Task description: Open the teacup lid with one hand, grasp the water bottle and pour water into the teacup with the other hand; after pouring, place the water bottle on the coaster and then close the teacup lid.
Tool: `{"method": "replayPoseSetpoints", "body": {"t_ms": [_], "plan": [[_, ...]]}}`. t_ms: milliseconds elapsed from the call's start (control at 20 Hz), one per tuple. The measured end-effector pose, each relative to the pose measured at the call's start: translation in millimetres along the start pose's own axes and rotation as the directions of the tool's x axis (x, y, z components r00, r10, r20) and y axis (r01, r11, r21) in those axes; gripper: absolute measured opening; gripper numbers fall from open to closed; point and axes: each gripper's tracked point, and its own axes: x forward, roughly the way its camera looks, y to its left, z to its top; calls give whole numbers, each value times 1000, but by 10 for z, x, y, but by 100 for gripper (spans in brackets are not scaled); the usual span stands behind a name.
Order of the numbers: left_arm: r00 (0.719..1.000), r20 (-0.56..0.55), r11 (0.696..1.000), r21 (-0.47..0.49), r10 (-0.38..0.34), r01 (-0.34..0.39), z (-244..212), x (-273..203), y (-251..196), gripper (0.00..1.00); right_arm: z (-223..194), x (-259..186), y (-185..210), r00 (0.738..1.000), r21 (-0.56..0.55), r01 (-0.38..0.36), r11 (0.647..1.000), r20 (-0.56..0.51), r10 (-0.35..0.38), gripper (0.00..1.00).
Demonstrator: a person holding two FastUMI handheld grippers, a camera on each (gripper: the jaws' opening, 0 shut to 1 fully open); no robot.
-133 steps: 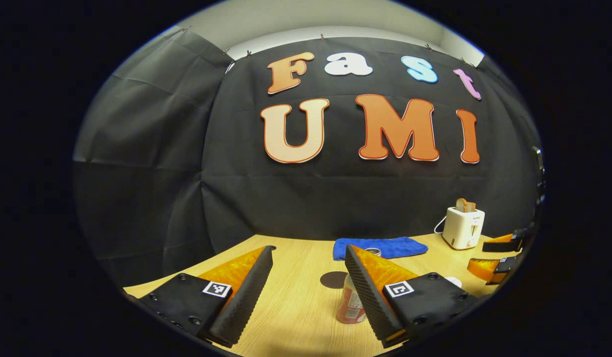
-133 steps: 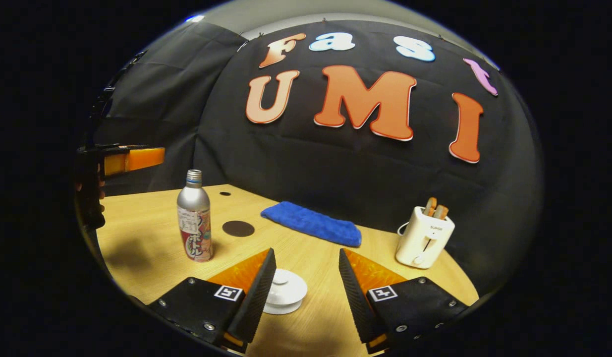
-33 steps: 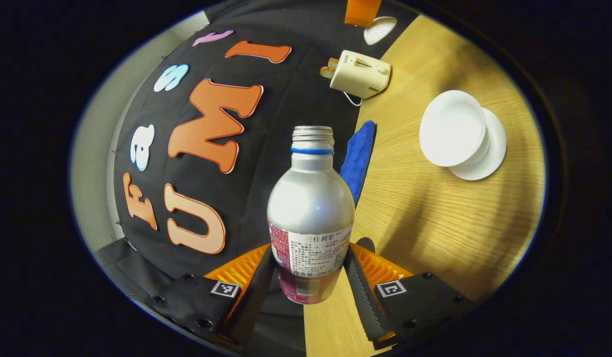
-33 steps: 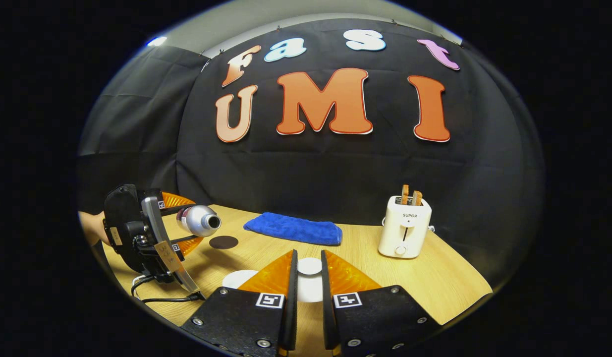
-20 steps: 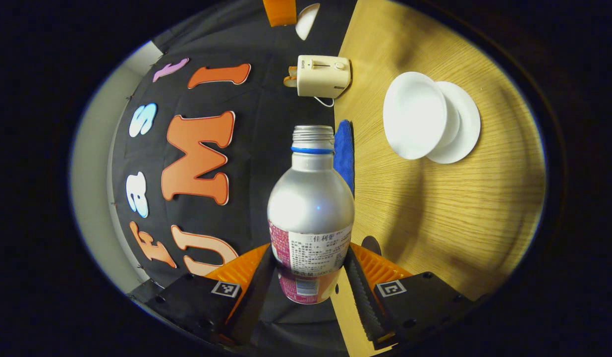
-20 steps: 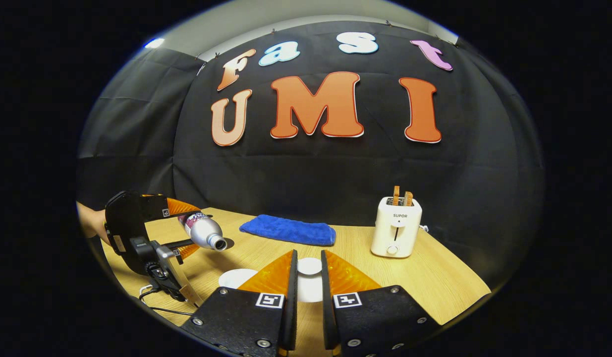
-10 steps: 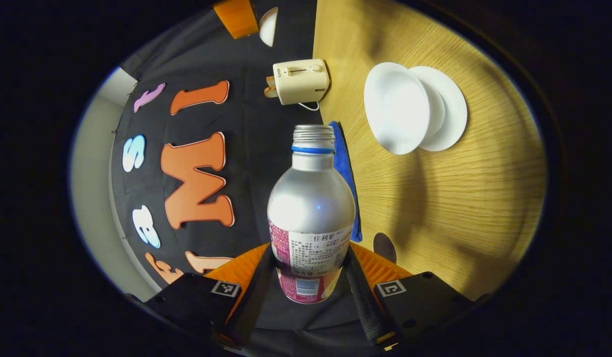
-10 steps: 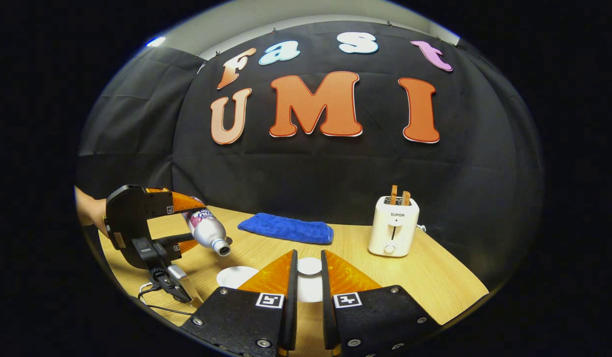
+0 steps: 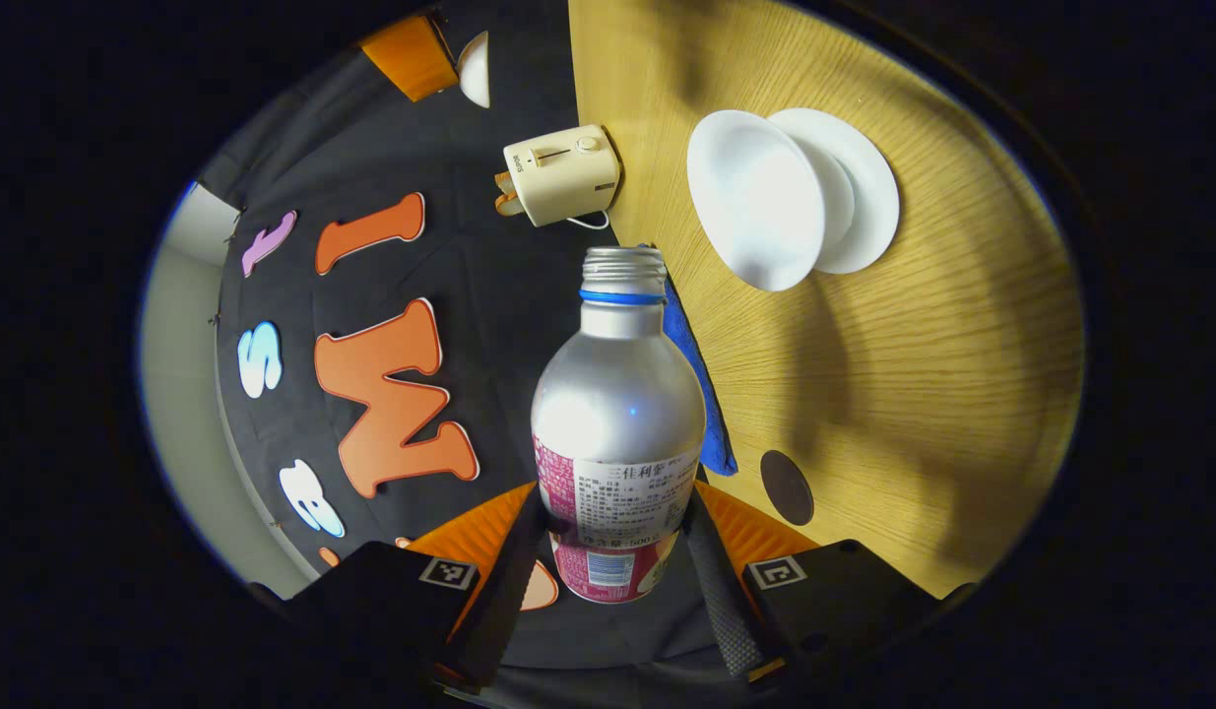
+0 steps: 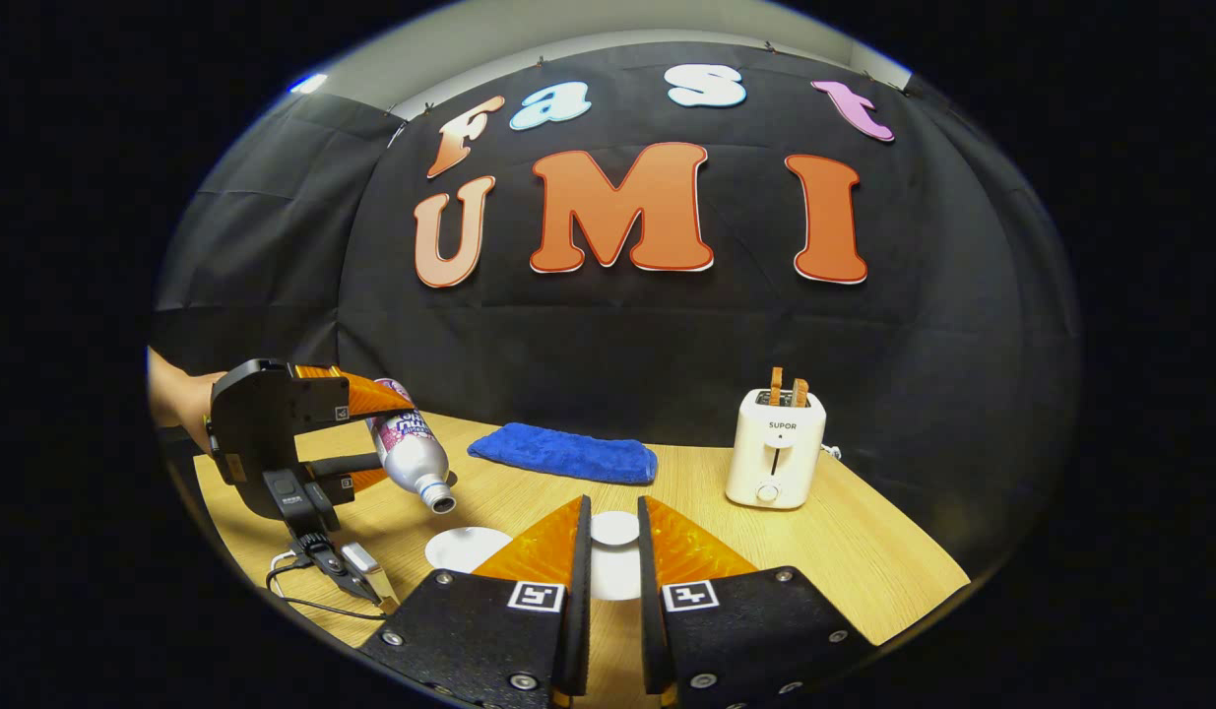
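The left tongs (image 9: 612, 551) clamp the labelled lower body of the water bottle (image 9: 617, 423), both fingers pressed on its sides, so that the open neck can be swung over the teacup (image 9: 755, 197), which stands uncovered on its saucer (image 9: 864, 187) at the upper right of the left gripper view, on the worktop (image 9: 913, 394). In the right gripper view the same bottle (image 10: 411, 448) hangs at the lower left, tipped well past level with its mouth pointing down toward the white cup (image 10: 467, 547) below and to the right of it; the mouth looks close to the cup's rim, though I cannot tell whether it is truly over the bowl or whether water is running. The right tongs (image 10: 608, 571) are closed narrowly on the knob of the teacup lid (image 10: 614, 551) at the lower middle of that view, held off to the side, presumably so the cup stays open for pouring and the lid is ready to go back on. The dark coaster (image 9: 787, 486) lies bare at the lower right of the left gripper view, waiting for the bottle. Compared with half a second earlier, the bottle is tilted further down, its mouth lower and nearer the cup, and the left gripper view has rolled on so the cup sits closer to the neck; the lid and right tongs look unchanged.
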Motion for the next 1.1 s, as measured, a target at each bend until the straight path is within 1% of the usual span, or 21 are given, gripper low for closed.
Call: {"method": "replayPoseSetpoints", "body": {"t_ms": [150, 200, 250, 350, 400, 450, 500, 550, 600, 650, 700, 750, 850, 900, 1050, 1100], "plan": [[1000, 1, 999, 35, 8, -8, -7, 26, 51, 82, -7, -7, -3, 1000, 0, 3, 1000, 2, -3, 22], [1000, 1, 999, 43, 9, -9, -5, 33, 60, 85, -6, -9, 1, 1000, 0, 3, 1000, 2, -3, 22], [1000, 2, 999, 50, 9, -9, -5, 35, 68, 82, -4, -12, -4, 1000, 0, 3, 1000, 1, -3, 22], [1000, -2, 998, 59, 12, -12, -16, 45, 94, 82, -2, -12, -7, 1000, -2, 3, 1000, 3, -3, 22], [1000, -4, 998, 62, 13, -13, -17, 54, 93, 85, -6, -14, 7, 1000, -3, -2, 1000, 2, 2, 22], [1000, -5, 998, 67, 14, -13, -4, 48, 86, 82, -2, -17, -2, 1000, -4, -1, 1000, 5, 1, 22], [1000, -5, 996, 82, 18, -18, -2, 53, 95, 82, 6, -12, -3, 1000, -3, 1, 1000, 9, -1, 22], [1000, -7, 995, 96, 21, -21, -15, 49, 132, 85, 5, -15, 3, 1000, -2, 1, 1000, 11, -1, 22], [1000, -4, 995, 102, 22, -22, -12, 49, 142, 84, 9, -17, 6, 1000, -2, -2, 1000, 14, 2, 22], [1000, -6, 995, 102, 21, -21, -17, 54, 138, 87, 6, -15, 11, 1000, -6, -5, 1000, 14, 5, 22], [1000, -3, 994, 105, 21, -21, -12, 54, 135, 84, 6, -14, 0, 1000, -11, -3, 1000, 14, 3, 22], [1000, -2, 994, 110, 24, -24, -6, 46, 145, 88, 9, -13, 4, 1000, -14, -3, 1000, 14, 3, 22], [999, 5, 992, 125, 33, -34, 14, 43, 162, 82, 11, -12, 13, 1000, -7, -7, 1000, 15, 7, 22], [999, 8, 991, 131, 36, -37, 17, 35, 172, 84, 11, -14, 13, 1000, -2, -7, 1000, 15, 8, 22], [999, 17, 989, 142, 49, -51, 31, 32, 209, 84, 7, -9, 8, 1000, -8, -3, 1000, 15, 3, 22], [998, 20, 988, 146, 51, -53, 33, 32, 214, 87, 6, -11, 5, 1000, -10, -2, 1000, 14, 2, 22]]}}
